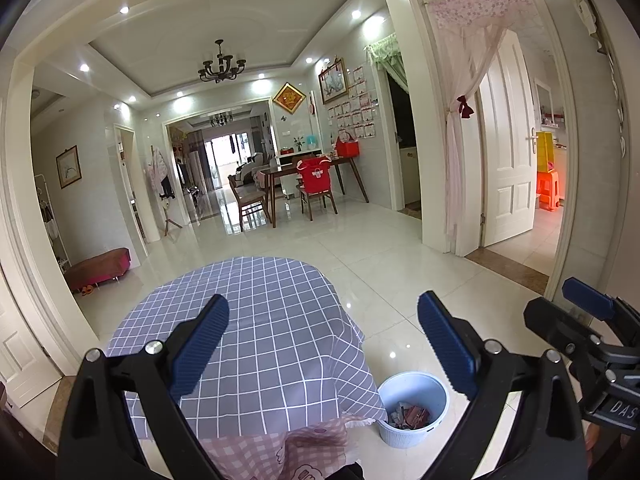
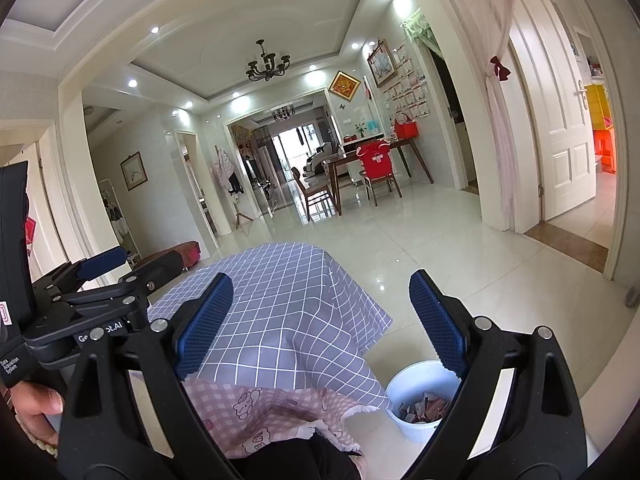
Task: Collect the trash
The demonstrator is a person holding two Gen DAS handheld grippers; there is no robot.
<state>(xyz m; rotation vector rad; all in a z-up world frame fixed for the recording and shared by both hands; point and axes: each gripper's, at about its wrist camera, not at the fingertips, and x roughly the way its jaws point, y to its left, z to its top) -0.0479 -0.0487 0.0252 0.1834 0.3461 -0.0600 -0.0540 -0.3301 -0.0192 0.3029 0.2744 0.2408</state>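
A white bin [image 1: 412, 410] stands on the floor at the table's right side, holding several crumpled wrappers [image 1: 410, 416]. The right wrist view also shows the bin [image 2: 418, 402], partly behind a finger. My left gripper [image 1: 324, 344] is open above the table with nothing between its blue pads [image 1: 200, 346]. My right gripper [image 2: 320, 324] is open too, empty, held over the table's near right corner. Each gripper appears in the other's view: the right one [image 1: 588, 320] at the right edge, the left one [image 2: 100, 280] at the left edge. No trash shows on the tabletop.
A round table [image 1: 256, 320] wears a grey checked cloth over a pink one [image 1: 280, 448]. Glossy white tiled floor [image 1: 400, 264] stretches ahead to a dining table with chairs [image 1: 312, 176]. A low red bench [image 1: 100, 268] sits at left. A hand [image 2: 36, 416] grips the left handle.
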